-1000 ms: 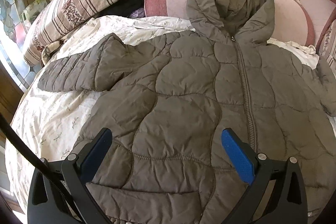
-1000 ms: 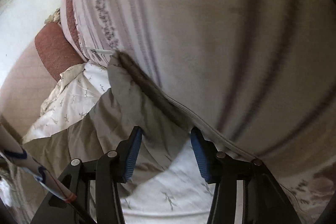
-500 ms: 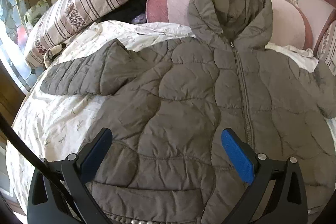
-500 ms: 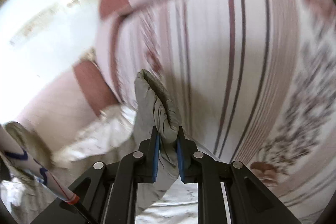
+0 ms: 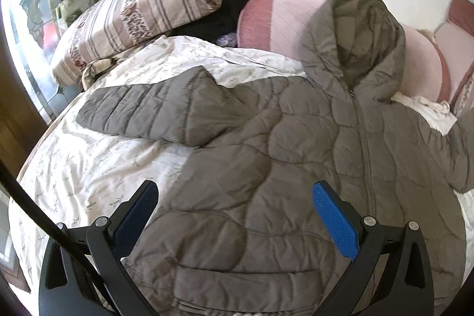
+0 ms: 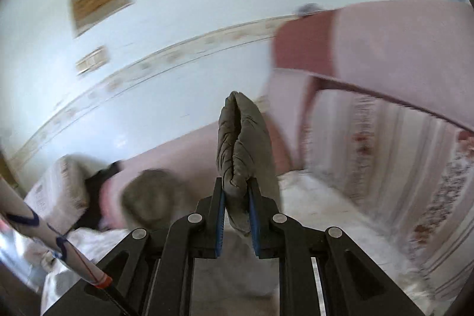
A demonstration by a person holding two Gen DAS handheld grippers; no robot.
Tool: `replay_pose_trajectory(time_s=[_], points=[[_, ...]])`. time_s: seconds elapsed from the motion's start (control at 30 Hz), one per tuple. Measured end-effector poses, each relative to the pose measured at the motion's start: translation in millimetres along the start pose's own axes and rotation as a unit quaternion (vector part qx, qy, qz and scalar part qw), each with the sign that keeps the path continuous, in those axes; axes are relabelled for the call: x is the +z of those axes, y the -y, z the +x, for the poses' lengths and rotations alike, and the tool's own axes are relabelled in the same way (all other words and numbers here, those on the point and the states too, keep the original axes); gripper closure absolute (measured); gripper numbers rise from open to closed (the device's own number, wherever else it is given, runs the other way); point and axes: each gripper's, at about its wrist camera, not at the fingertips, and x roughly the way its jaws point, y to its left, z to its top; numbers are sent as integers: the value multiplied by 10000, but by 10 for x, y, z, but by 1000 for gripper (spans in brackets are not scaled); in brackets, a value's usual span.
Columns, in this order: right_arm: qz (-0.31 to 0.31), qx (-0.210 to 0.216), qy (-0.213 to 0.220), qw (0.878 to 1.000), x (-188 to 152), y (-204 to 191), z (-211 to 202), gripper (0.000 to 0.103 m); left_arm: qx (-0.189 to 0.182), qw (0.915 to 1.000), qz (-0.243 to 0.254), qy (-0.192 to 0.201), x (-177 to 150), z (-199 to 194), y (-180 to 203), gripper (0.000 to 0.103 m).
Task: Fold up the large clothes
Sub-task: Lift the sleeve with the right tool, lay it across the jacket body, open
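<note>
A grey-brown quilted hooded jacket (image 5: 266, 168) lies front up on the bed, zipped, with its hood (image 5: 355, 43) resting against a pink cushion. One sleeve (image 5: 148, 114) stretches out flat at the left. My left gripper (image 5: 234, 209) hovers open above the jacket's lower hem, touching nothing. In the right wrist view my right gripper (image 6: 236, 197) is shut on the cuff of the other sleeve (image 6: 243, 138), which stands up between the blue pads, lifted well off the bed. The hood (image 6: 148, 197) shows blurred at lower left there.
A white floral bedspread (image 5: 89, 168) covers the bed. A striped pillow (image 5: 142, 17) and dark clothing (image 5: 225, 14) lie at the back left, pink cushions (image 5: 278, 22) along the wall. Another striped pillow (image 6: 400, 168) stands close on the right side. A black cable (image 5: 29, 203) crosses the left edge.
My right gripper shut on the sleeve cuff by the striped pillow and swung it high up, the view tilting toward the wall. My left gripper rose and drew back slightly, staying open.
</note>
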Motion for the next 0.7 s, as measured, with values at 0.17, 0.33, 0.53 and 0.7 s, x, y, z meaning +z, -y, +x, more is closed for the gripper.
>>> replay_pose_trajectory(time_s=[0.17, 0.33, 0.53, 0.7], points=[[-264, 634, -420, 9968, -395, -895, 204, 87, 34, 9996, -268, -47, 42, 8, -251, 0], [-491, 1067, -1071, 9873, -943, -1558, 500, 87, 81, 9987, -492, -117, 66, 52, -441, 0], [-678, 1363, -2004, 9678, -1872, -1854, 1025, 87, 117, 9972, -702, -233, 80, 136, -550, 0], [-655, 1495, -2607, 9515, -2554, -1957, 1415, 87, 153, 9957, -856, -318, 81, 201, -593, 0]])
